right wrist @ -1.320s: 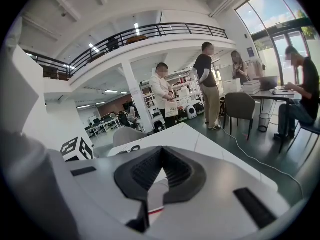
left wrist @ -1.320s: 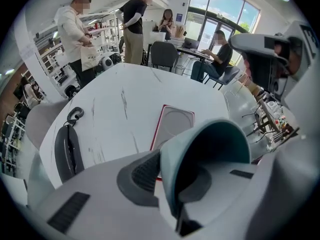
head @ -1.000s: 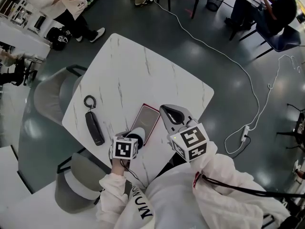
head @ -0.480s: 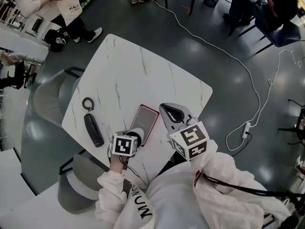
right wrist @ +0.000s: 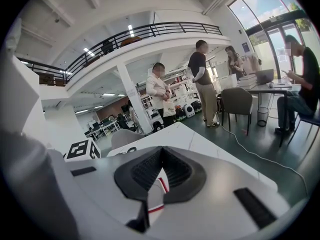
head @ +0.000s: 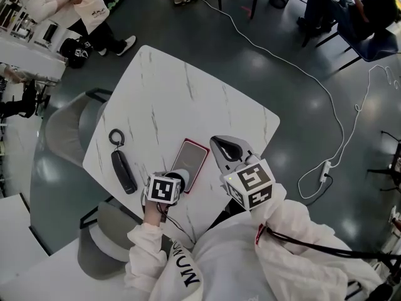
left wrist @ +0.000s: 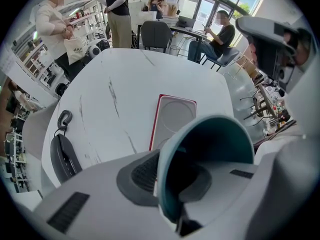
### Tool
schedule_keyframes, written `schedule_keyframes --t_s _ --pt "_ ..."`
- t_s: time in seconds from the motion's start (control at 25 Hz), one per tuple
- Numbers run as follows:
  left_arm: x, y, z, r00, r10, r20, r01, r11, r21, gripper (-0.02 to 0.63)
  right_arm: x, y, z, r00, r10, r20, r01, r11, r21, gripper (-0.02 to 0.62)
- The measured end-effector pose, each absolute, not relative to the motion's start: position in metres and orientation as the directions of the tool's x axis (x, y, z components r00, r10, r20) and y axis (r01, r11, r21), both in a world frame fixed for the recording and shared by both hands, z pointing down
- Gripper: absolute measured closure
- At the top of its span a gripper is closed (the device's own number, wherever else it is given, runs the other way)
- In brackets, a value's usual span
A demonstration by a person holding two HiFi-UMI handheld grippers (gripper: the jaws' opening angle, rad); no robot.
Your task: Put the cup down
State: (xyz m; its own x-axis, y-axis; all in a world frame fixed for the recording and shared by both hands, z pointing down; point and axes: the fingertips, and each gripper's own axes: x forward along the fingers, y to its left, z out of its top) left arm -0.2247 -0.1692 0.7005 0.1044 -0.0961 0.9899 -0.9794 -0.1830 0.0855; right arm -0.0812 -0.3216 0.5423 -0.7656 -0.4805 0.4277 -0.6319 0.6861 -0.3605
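Clamping pale cup (left wrist: 220, 139), teal inside, tipped sideways: left gripper (left wrist: 167, 181); right gripper (right wrist: 161, 176) closed

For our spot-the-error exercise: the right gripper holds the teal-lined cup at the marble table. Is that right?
No. The left gripper holds the cup at the marble table; the left gripper view shows it. The right gripper is shut, empty.
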Motion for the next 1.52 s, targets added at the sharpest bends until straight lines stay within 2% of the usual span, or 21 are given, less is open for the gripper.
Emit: schedule_keyframes --t_s 1.04,1.28,1.52 --pt "-0.227 -0.162 0.688 0.132 -0.093 0.987 -0.976 -0.186 0.114 0.571 -0.080 -0.316 0.542 -0.769 -0.471 0.433 -0.630 0.675 -0.385 0.591" --pt "-0.230 -0.169 0.684 0.108 -0.117 0.987 -0.980 -0.181 0.085 0.523 -0.077 -0.311 0.543 -0.773 -0.465 0.432 -0.625 0.675 -0.393 0.591" --pt "-0.228 -0.184 0.679 0.081 -0.173 0.982 -0.975 -0.219 0.042 0.514 -0.069 -0.310 0.543 -0.766 -0.468 0.440 -0.633 0.669 -0.391 0.591"
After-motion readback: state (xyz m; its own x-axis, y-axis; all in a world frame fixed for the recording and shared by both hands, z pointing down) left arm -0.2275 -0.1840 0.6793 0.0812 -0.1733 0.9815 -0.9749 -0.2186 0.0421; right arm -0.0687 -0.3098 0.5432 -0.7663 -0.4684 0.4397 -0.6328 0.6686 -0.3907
